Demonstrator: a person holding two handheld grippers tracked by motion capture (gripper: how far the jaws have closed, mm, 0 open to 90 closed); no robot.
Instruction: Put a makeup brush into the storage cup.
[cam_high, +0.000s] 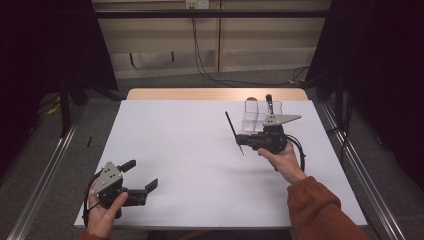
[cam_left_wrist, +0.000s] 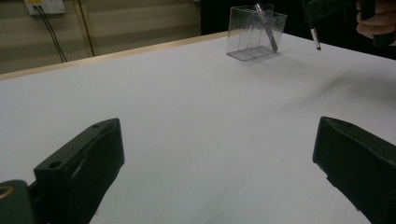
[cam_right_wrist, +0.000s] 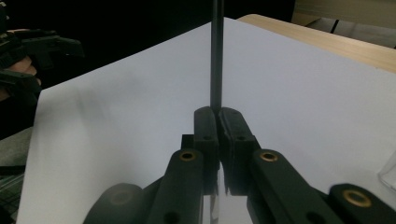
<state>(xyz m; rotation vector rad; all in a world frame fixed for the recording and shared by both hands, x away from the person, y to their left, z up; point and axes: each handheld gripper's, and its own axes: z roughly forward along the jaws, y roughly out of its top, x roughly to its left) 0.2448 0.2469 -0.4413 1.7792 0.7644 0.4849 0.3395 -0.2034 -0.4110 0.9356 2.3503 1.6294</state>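
My right gripper (cam_high: 240, 139) is shut on a thin black stick (cam_high: 233, 131), which crosses its jaws and hangs above the white table top (cam_high: 190, 150). In the right gripper view the stick (cam_right_wrist: 216, 51) rises straight up from the closed jaws of that gripper (cam_right_wrist: 219, 119). Just behind stands a clear plastic holder (cam_high: 259, 114) with compartments, with a dark-handled utensil (cam_high: 269, 102) leaning in it. My left gripper (cam_high: 140, 177) rests at the near left corner, open and holding nothing. The left gripper view shows its jaws wide apart around (cam_left_wrist: 219, 154), the holder (cam_left_wrist: 254, 32) and the stick's tip (cam_left_wrist: 315, 39) far off.
The white sheet ends at a wooden strip (cam_high: 215, 94) along the table's back edge. Metal rails (cam_high: 45, 180) run along both sides on the floor. Cables (cam_high: 205, 70) hang down the back wall. An orange sleeve (cam_high: 320, 210) comes in at the bottom right.
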